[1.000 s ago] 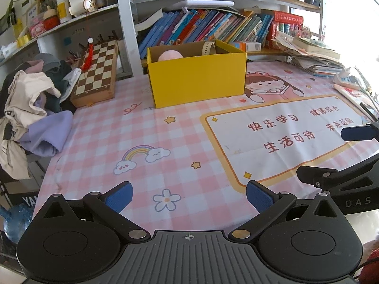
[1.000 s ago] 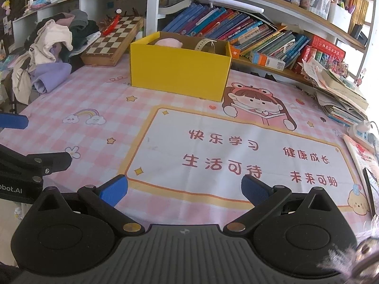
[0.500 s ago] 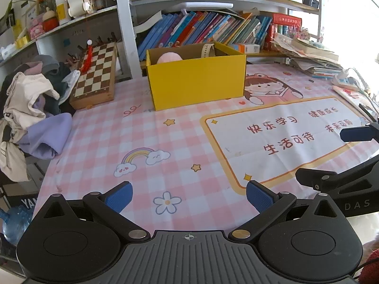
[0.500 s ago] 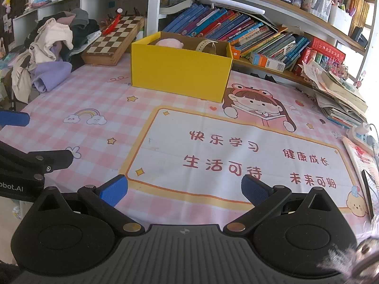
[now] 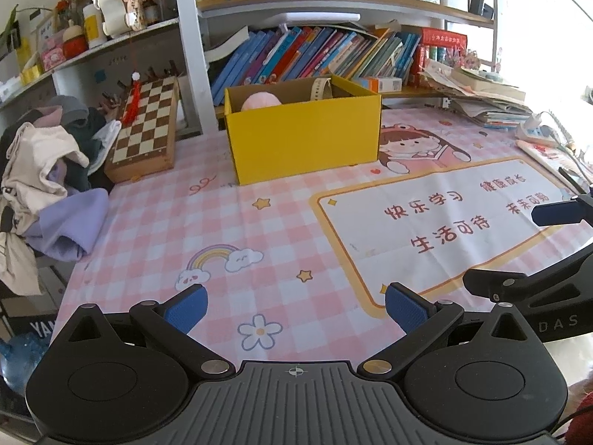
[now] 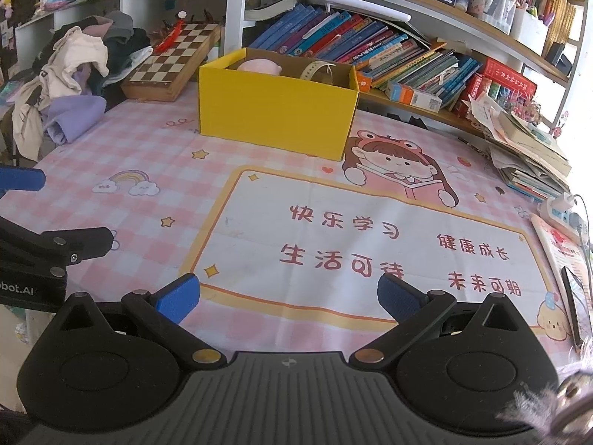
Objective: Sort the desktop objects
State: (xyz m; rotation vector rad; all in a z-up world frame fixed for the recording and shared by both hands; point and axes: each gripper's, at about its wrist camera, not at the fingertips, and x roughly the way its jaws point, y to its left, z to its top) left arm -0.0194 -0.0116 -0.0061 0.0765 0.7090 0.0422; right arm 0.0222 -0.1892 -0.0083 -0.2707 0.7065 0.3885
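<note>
A yellow cardboard box stands at the back of the pink checked desk mat. Inside it I see a pink round plush thing and a pale roll of tape. My left gripper hovers open and empty over the mat's near edge. My right gripper is open too, with nothing between its blue pads. Each gripper shows at the side of the other's view, the right one and the left one.
A folded chessboard lies left of the box. A heap of clothes covers the left edge. Shelves of books run behind. Stacked papers and a power strip sit at the right.
Both grippers stay open and nearly still; the views have drifted only slightly, with the box sitting a touch farther from the cameras.
</note>
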